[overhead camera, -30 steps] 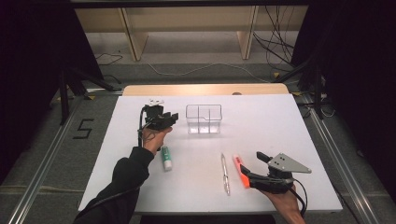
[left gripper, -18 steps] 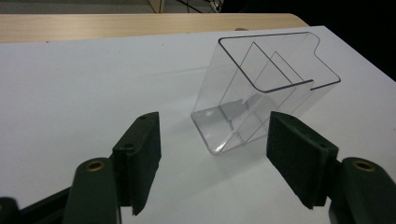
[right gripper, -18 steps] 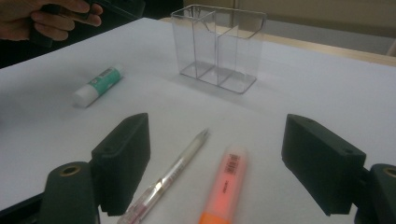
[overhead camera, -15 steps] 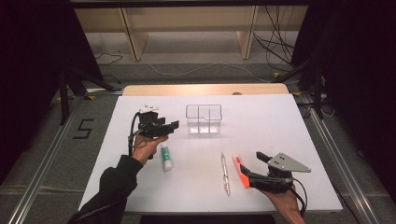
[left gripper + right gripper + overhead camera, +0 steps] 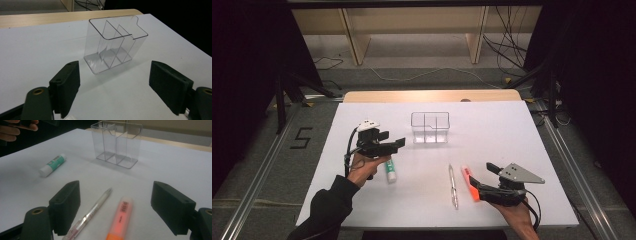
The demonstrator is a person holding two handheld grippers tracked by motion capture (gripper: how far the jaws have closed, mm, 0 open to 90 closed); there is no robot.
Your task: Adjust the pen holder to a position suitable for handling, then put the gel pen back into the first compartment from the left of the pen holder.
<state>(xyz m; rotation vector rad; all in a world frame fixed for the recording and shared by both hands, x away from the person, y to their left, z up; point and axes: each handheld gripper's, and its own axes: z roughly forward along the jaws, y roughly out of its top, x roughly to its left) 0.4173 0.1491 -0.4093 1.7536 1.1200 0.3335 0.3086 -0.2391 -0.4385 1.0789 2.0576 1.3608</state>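
A clear plastic organizer (image 5: 430, 127) with three compartments stands upright at mid-table. My left gripper (image 5: 393, 140) hovers to its left, pointing at it. In the left gripper view the organizer (image 5: 115, 47) sits beyond the left gripper (image 5: 115, 87), whose jaws have just been opening and hold nothing. A white and green glue stick (image 5: 390, 171) lies flat below that hand. Low over the near right of the table, my right gripper (image 5: 482, 179) is open. An orange highlighter (image 5: 121, 217) and a clear pen (image 5: 92, 213) lie on the table between the right gripper's (image 5: 116, 210) jaws, untouched.
The white tabletop (image 5: 492, 130) ends in a wooden strip (image 5: 432, 96) at the far edge. Wooden shelving and cables stand on the floor beyond. In the right gripper view the glue stick (image 5: 53, 165) and organizer (image 5: 116, 143) lie farther off, with the other hand (image 5: 15, 127) at top left.
The left hand has drawn back toward the near side and its jaws have spread wider. The glue stick lies where it was. The right gripper has not moved.
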